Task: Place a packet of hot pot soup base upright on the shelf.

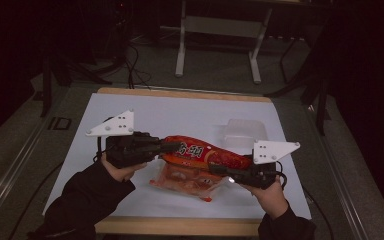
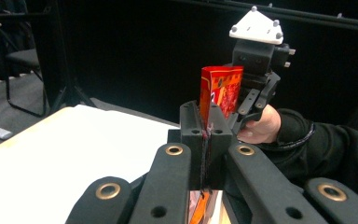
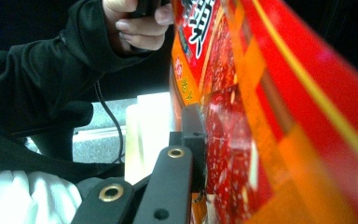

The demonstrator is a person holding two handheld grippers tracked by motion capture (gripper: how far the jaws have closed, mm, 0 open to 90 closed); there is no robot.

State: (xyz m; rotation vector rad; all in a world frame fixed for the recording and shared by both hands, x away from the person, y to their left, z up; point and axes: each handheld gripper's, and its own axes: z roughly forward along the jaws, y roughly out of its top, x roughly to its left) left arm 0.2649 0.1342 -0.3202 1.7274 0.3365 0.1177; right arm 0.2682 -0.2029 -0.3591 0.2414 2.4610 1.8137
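Red snack bag [image 1: 202,154] hangs clamped between left gripper [image 1: 172,146] and, seemingly, right gripper [image 1: 225,172].

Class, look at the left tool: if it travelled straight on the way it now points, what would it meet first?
The left tool is shut on one end of the red snack packet. Pushing straight on along the packet, it would probably meet the right tool gripping the other end, though depth is hard to judge.

red bag [image 1: 202,152], Chinese chars, unreadable

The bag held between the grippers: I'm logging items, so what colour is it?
The bag is red and orange with yellow trim and printed lettering, clearest in the right gripper view.
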